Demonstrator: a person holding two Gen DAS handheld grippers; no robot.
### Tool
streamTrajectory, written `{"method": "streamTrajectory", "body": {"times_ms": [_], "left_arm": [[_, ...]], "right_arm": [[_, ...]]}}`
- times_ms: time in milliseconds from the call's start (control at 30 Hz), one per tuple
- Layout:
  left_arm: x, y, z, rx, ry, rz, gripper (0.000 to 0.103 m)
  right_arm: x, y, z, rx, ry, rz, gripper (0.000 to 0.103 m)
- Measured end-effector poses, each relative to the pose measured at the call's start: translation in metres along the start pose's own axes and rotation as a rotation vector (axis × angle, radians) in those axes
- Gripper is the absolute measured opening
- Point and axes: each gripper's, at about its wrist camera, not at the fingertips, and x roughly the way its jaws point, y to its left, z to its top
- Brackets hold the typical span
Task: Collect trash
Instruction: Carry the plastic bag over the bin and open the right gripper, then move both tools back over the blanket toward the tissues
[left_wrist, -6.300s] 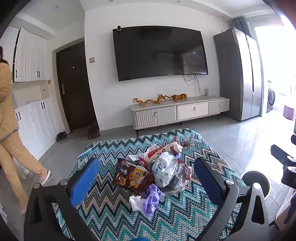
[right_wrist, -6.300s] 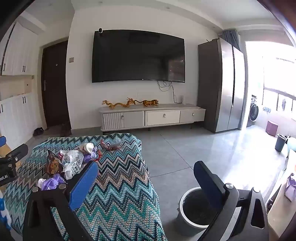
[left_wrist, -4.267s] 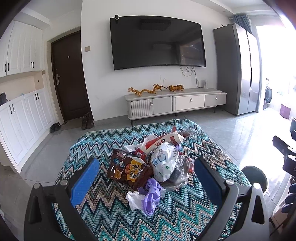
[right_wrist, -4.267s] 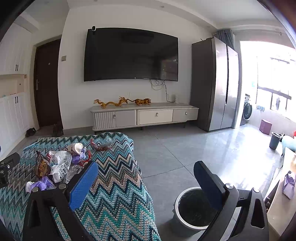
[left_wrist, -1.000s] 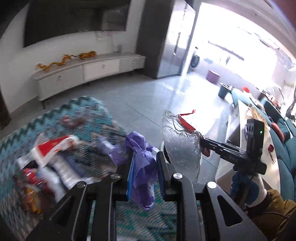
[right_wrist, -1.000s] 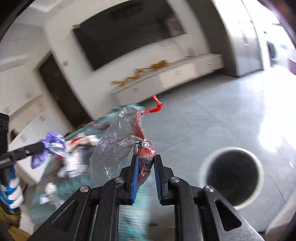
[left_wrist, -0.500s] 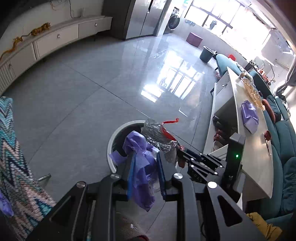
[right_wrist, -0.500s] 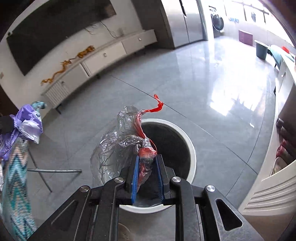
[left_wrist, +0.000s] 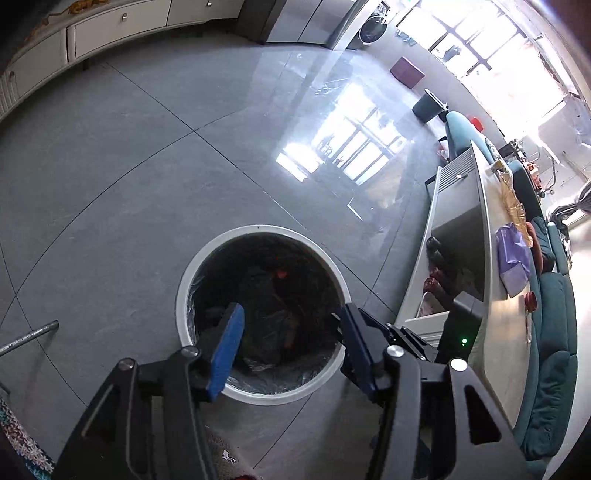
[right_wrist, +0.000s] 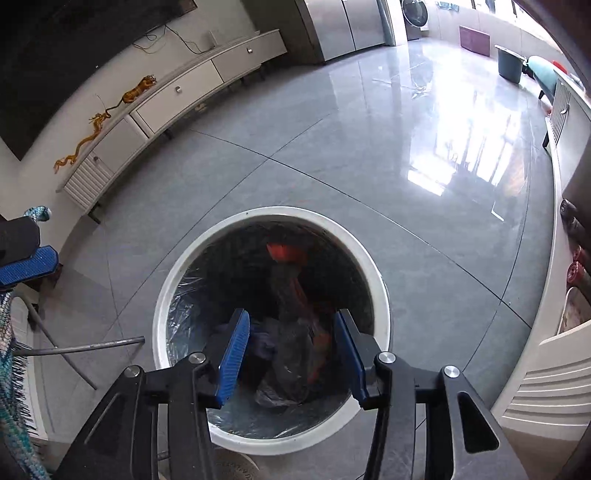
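A round white-rimmed trash bin (left_wrist: 184, 284) (right_wrist: 380, 280) with a clear liner stands on the grey floor below both grippers. Inside lie the clear plastic bag with red bits (right_wrist: 295, 332) and dark crumpled trash (left_wrist: 269, 317); a purple piece (right_wrist: 258, 341) shows beside it. My left gripper (left_wrist: 286, 325) is open and empty above the bin's near side. My right gripper (right_wrist: 291, 328) is open and empty above the bin. A blue pad of the left gripper (right_wrist: 29, 266) shows at the left edge of the right wrist view.
The zigzag blanket's edge (right_wrist: 11, 369) and a metal table leg (right_wrist: 81, 349) are at the left. A long counter (left_wrist: 491, 258) with a purple bag stands at the right, a teal sofa (left_wrist: 554, 369) behind it. A white TV cabinet (right_wrist: 166, 99) lines the far wall.
Both grippers have opened over the bin. The purple bag has left the left gripper and the clear plastic bag has left the right; both now lie in the bin.
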Motion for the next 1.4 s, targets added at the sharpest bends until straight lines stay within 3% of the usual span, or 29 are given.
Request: {"method": "streamTrajectory", "body": {"times_ms": [233, 633, 833, 1100, 1267, 1400], "left_arm": [[-0.074, -0.019, -0.018, 0.053, -0.114, 0.016, 0.053], [-0.229, 0.005, -0.107, 0.118, -0.306, 0.099, 0.053], [-0.313, 0.053, -0.168, 0.092, -0.448, 0.191, 0.065], [-0.4, 0.141, -0.255, -0.052, -0.585, 0.283, 0.074], [-0.427, 0.189, -0.309, -0.149, -0.616, 0.352, 0.076], [-0.436, 0.219, -0.354, -0.222, -0.622, 0.353, 0.076]], "right_arm": [[-0.053, 0.02, 0.009, -0.005, -0.093, 0.059, 0.046], [-0.18, 0.115, -0.01, -0.147, -0.282, 0.208, 0.048], [-0.22, 0.166, -0.024, -0.234, -0.332, 0.257, 0.049], [-0.252, 0.224, -0.048, -0.325, -0.349, 0.299, 0.054], [-0.268, 0.25, -0.062, -0.388, -0.342, 0.311, 0.057], [-0.274, 0.278, -0.079, -0.463, -0.301, 0.371, 0.06]]}}
